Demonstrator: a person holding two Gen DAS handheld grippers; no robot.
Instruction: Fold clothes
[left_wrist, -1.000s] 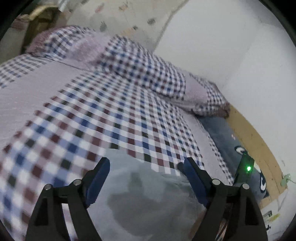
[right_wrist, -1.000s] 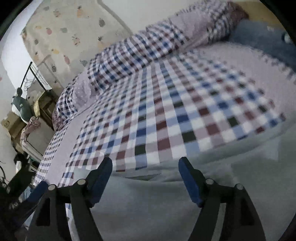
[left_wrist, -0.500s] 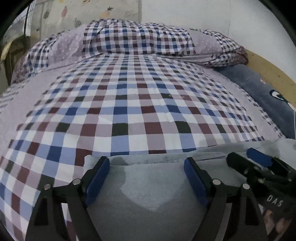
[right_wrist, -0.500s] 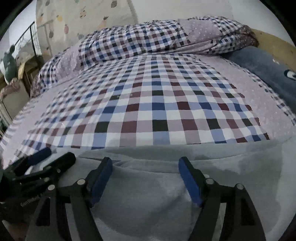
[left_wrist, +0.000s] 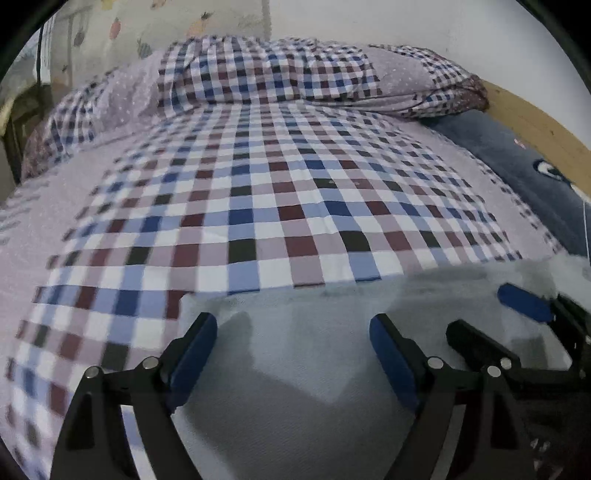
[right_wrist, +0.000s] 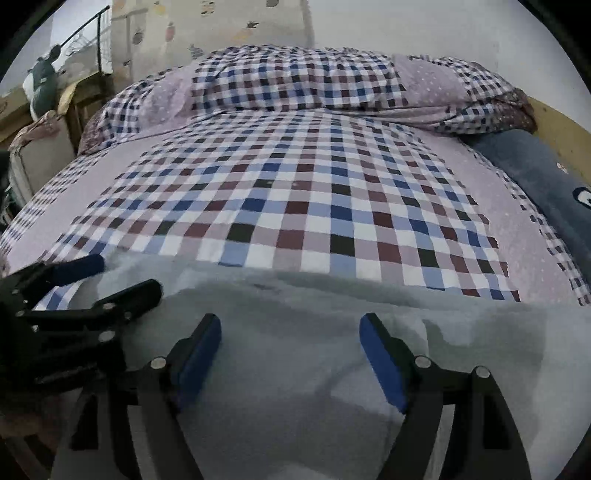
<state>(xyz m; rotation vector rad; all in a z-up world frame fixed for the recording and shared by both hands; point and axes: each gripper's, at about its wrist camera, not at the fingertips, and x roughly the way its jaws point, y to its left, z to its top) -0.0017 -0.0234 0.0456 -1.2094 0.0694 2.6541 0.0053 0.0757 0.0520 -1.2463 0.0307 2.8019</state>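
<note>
A light grey garment (left_wrist: 295, 398) lies spread flat on the near end of the bed, its far edge straight across the checked cover. My left gripper (left_wrist: 293, 332) hovers just over its left part, open, with only flat cloth showing between the blue pads. My right gripper (right_wrist: 290, 332) is open over the same garment (right_wrist: 480, 350), further right. The two sit side by side: the right gripper (left_wrist: 480, 310) shows at the right edge of the left wrist view, and the left gripper (right_wrist: 127, 275) at the left edge of the right wrist view.
The bed's checked cover (left_wrist: 277, 206) stretches ahead to a rolled checked duvet (right_wrist: 314, 81) at the wall. A dark blue blanket (left_wrist: 517, 162) and a wooden bed rail (left_wrist: 546, 125) run along the right. Furniture and a soft toy (right_wrist: 42, 85) stand at the left.
Both views swung level to face the duvet end of the bed. The two grippers came close side by side over the grey garment and stayed open.
</note>
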